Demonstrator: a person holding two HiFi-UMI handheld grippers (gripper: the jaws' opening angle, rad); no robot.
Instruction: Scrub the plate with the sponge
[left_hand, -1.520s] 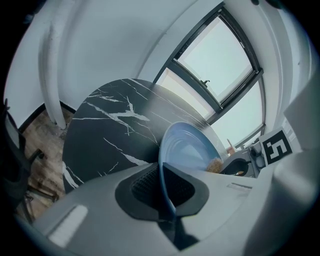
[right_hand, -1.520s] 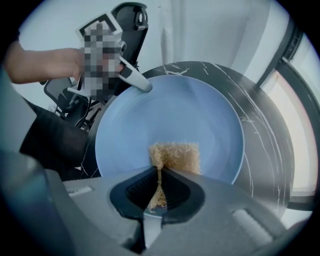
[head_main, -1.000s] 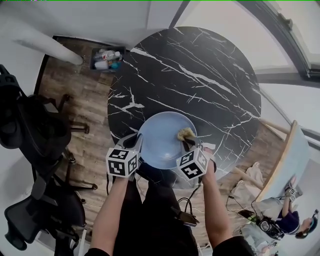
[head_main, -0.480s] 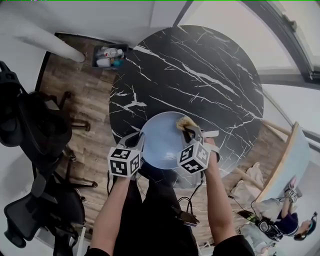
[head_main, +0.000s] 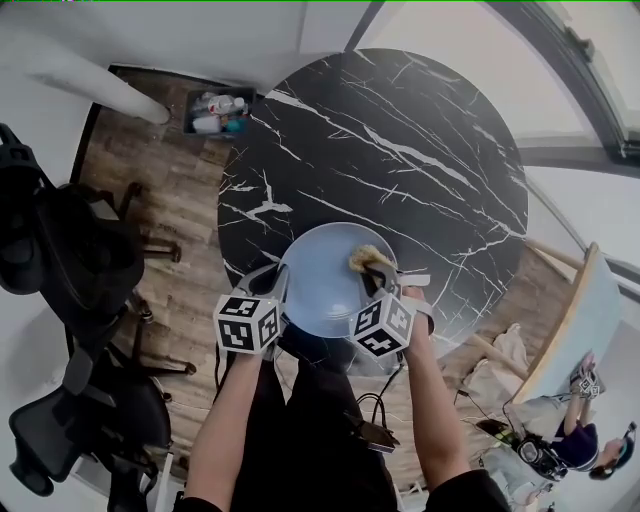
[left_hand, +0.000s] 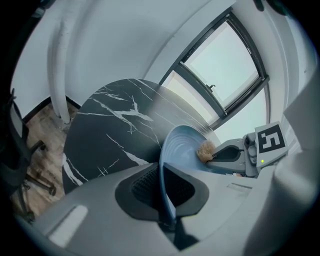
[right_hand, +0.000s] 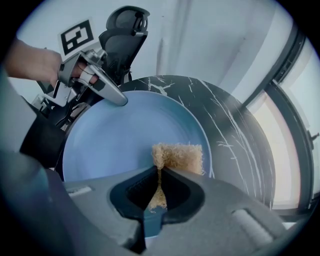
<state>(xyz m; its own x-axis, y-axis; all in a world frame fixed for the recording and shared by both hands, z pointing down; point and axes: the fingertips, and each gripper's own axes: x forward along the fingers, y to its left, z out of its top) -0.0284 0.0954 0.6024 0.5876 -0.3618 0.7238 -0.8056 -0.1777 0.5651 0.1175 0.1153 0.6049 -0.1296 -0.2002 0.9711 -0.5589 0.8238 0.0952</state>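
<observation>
Round black table (head_main: 400, 150), veined white, on wood floor (head_main: 165, 200). Off its far left edge, on the floor, a bin (head_main: 215, 115) of bottles, just beside a slanting white pipe (head_main: 90, 85). At left, two black chairs (head_main: 70, 260), apart from the table. At right, a pale board (head_main: 578, 320); below it, in the corner, a person (head_main: 575, 440). Beyond the table, a window (left_hand: 227, 65).

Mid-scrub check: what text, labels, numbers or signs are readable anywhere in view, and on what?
No readable text anywhere.
The left marker cube and right marker cube: black-and-white square patterns only, no letters.
The bottles in the floor box: labels too small to read.
The plate and sponge: no print visible.
</observation>
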